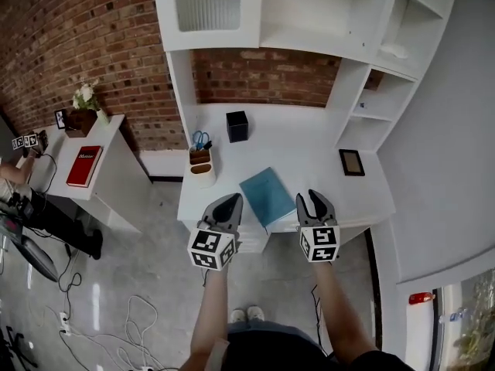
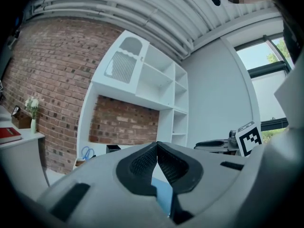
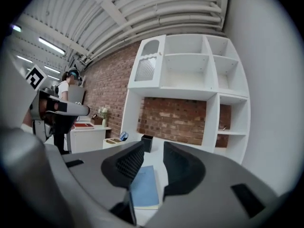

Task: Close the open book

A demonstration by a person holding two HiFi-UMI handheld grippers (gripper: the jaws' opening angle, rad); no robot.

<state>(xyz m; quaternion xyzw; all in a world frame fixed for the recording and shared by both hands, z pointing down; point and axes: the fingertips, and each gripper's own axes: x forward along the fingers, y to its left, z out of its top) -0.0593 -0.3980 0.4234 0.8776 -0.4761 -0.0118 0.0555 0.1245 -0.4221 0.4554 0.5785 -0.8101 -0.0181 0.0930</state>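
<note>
Left fingers [image 2: 142, 163]: pressed together at the tips with nothing between them. Your left gripper [image 1: 230, 200] holds and touches nothing.
Right fingers [image 3: 124, 161]: partly apart, with a plain gap between the pads and only air in it. Your right gripper [image 1: 313, 197] is empty too, and the book seen through the gap lies well beyond it.
Book [image 1: 267, 195]: blue cover up, flat on the white surface [image 1: 309, 141]. It sits at lower centre of the head view, between the two grippers, and it looks closed already.
Your position: both grippers hang about level at the near edge of the surface, and neither touches the book.
Step in hand: as I read it, you are checking the result and backing off, since the closing looks done.
How to do it well: look along the page edge in the right gripper view. If the cover sits flush, draw both grippers straight back towards yourself without dipping, so no tip catches the cover's near corner and lifts it.
Neighbours: the pen cup [image 1: 201, 161] left of the book and the picture frame [image 1: 351, 161] to its right are well apart from it, so you need not go near them.
</note>
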